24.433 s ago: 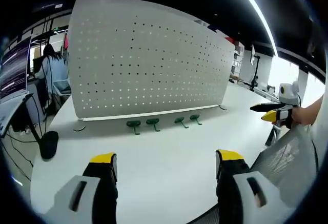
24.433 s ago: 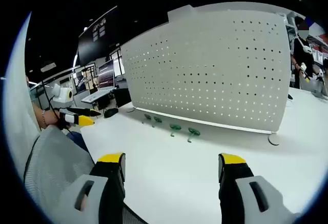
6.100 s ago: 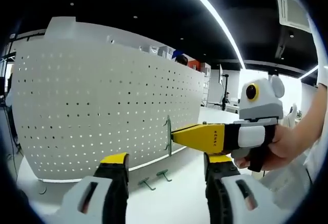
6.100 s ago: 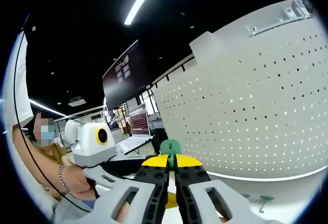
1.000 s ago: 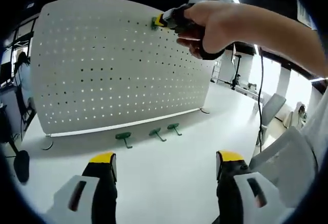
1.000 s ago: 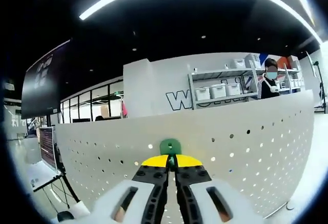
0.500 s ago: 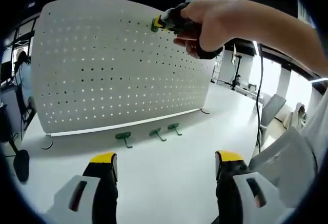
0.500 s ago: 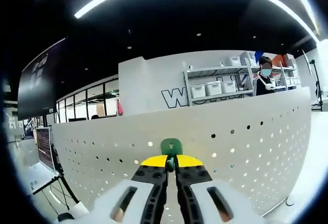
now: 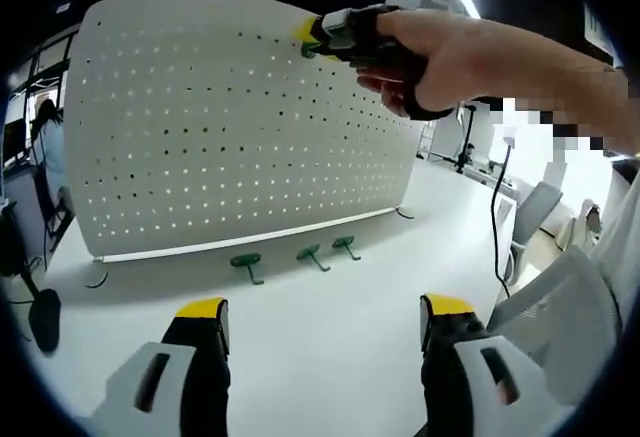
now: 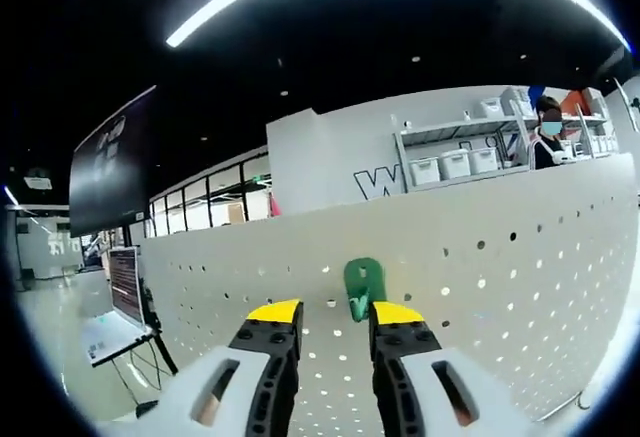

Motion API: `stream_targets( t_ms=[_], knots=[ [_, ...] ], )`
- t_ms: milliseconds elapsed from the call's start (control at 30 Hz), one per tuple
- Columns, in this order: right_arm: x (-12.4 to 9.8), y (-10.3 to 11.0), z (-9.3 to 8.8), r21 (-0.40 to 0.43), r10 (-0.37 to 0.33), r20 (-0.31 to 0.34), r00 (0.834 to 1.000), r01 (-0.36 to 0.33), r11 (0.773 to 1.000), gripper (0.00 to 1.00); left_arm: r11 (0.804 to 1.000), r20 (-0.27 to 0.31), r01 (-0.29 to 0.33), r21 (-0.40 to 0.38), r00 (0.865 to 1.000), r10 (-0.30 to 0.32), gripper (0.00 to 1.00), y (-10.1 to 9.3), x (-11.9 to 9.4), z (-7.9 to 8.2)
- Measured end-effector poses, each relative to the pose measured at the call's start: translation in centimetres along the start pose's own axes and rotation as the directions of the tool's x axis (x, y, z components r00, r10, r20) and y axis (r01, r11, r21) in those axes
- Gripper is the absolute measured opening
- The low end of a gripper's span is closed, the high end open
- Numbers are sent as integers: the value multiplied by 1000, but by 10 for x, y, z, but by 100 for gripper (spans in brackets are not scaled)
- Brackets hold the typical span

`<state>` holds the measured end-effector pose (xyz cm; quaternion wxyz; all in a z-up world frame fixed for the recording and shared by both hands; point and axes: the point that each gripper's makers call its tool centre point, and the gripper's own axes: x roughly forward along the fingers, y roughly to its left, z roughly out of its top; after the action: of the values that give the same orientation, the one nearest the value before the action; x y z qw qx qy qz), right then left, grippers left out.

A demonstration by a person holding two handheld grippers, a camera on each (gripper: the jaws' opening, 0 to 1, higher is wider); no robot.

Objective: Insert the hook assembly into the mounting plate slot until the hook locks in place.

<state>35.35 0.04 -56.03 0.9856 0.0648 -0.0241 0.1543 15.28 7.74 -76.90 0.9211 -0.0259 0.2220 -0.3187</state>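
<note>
White table (image 9: 330, 337) carries a tall white perforated panel (image 9: 220, 127) standing upright on small round feet (image 9: 95, 279). Three green hooks (image 9: 246, 262) lie loose in a row on the tabletop just in front of the panel's bottom edge, near each other but apart.

The left gripper (image 9: 325, 322) is being held low over the white table (image 9: 330, 347), its yellow-tipped jaws standing wide apart with nothing between them. The perforated mounting plate (image 9: 200, 127) is standing upright beyond. Three green hooks (image 9: 297, 257) are lying at its foot. The right gripper (image 9: 312, 35), gripped by a hand (image 9: 440, 52), is being pressed against the plate's top edge.
</note>
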Motion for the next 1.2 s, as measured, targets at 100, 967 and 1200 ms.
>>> stream_targets(
  t_ms=[100,967,1200],
  knots=[
    [-3,9,-6,10,89,-22,996,-89,996,29,1000,-9,1,4,1000,-1,80,0,1,-2],
    [-24,29,-23,31,423,-74,903,-422,906,43,1000,-23,-7,3,1000,7,80,3,1,-6],
    [-49,18,-39,3,451,-110,886,-453,892,48,1000,-23,-3,6,1000,3,81,1,2,-6]
  ],
)
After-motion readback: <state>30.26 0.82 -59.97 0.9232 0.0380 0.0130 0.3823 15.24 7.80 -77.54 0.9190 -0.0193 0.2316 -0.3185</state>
